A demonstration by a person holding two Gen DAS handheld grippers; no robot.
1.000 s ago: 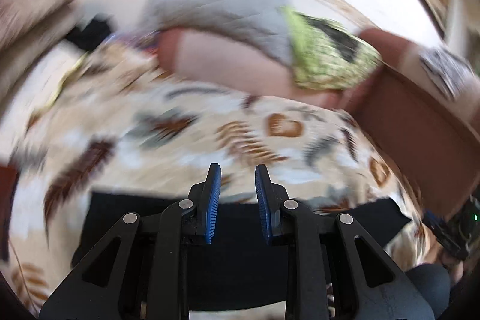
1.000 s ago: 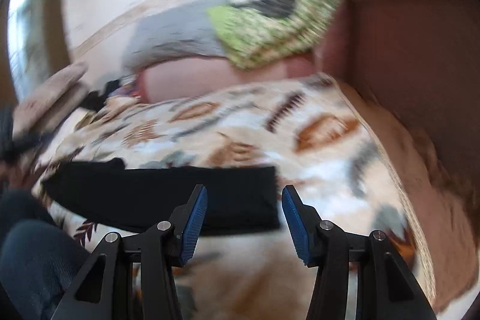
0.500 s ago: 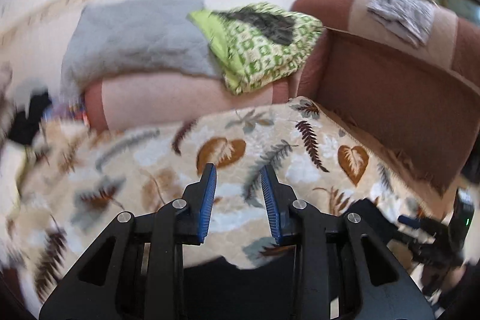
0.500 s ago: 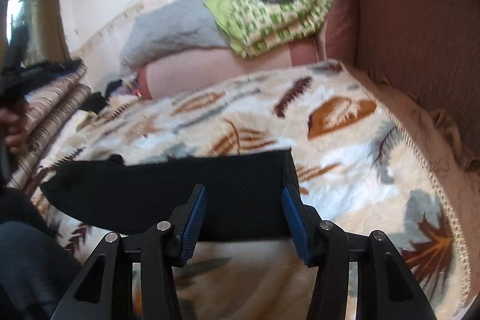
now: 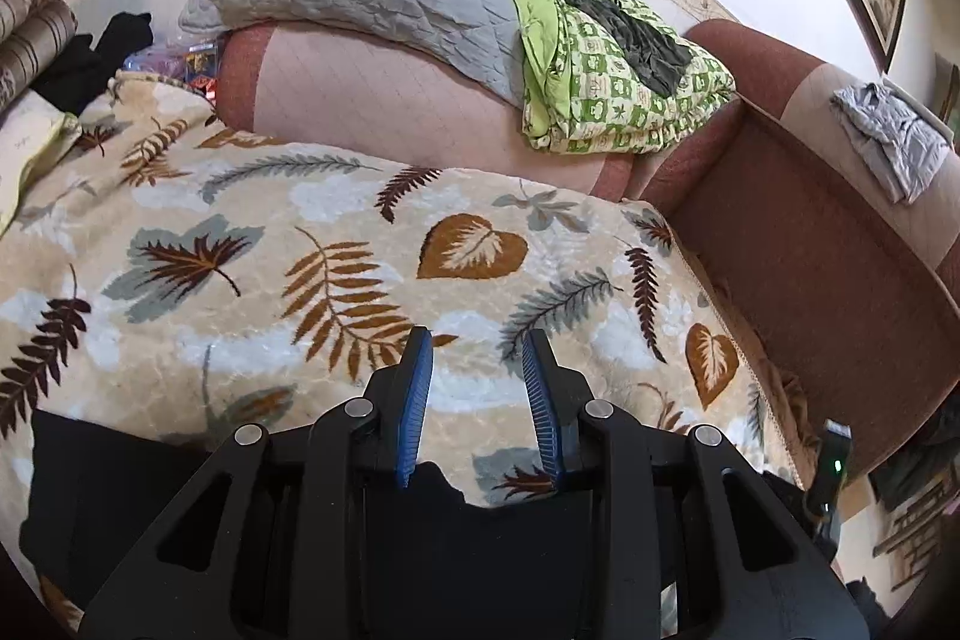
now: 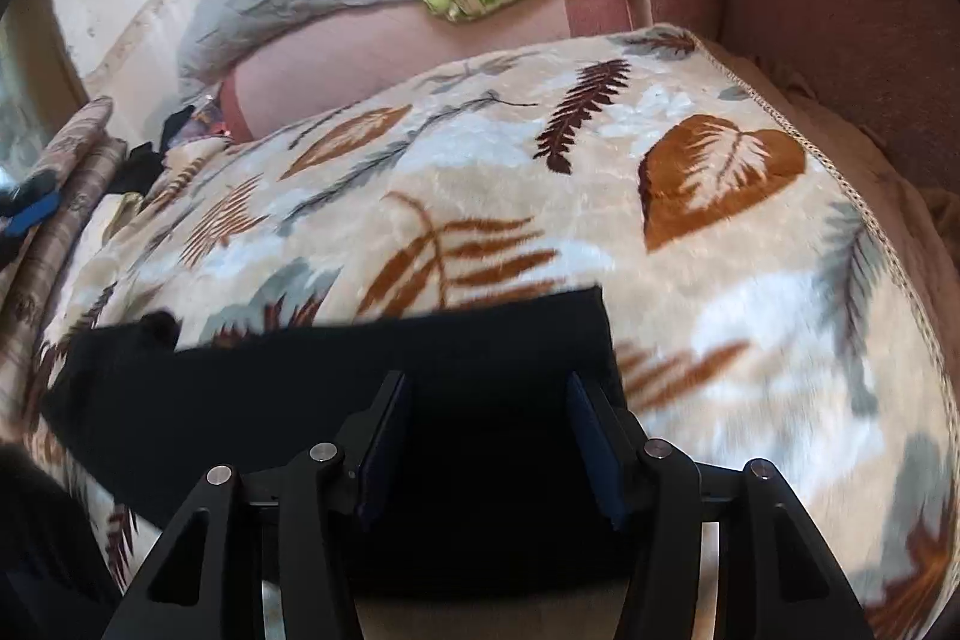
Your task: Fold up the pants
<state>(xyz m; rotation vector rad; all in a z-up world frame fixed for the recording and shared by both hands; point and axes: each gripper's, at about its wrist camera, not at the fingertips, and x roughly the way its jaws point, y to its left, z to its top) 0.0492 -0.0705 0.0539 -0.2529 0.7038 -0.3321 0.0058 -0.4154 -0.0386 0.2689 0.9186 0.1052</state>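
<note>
Leaf-print blanket covered the sofa, and the black pants lay on it as one long flat strip. Left hand-held gripper hovered spread at their far edge; right hand-held gripper spread over one end. Lengthwise fold looked done, cross folds left.

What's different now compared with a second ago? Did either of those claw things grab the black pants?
No grab yet. The right gripper has dropped closer to the black pants, so its open fingers now frame the pants' right end. The left gripper swung its view around and is now steady over the pants' far edge, also open. The pants stayed flat on the leaf-patterned blanket; nothing was picked up or released.
</note>
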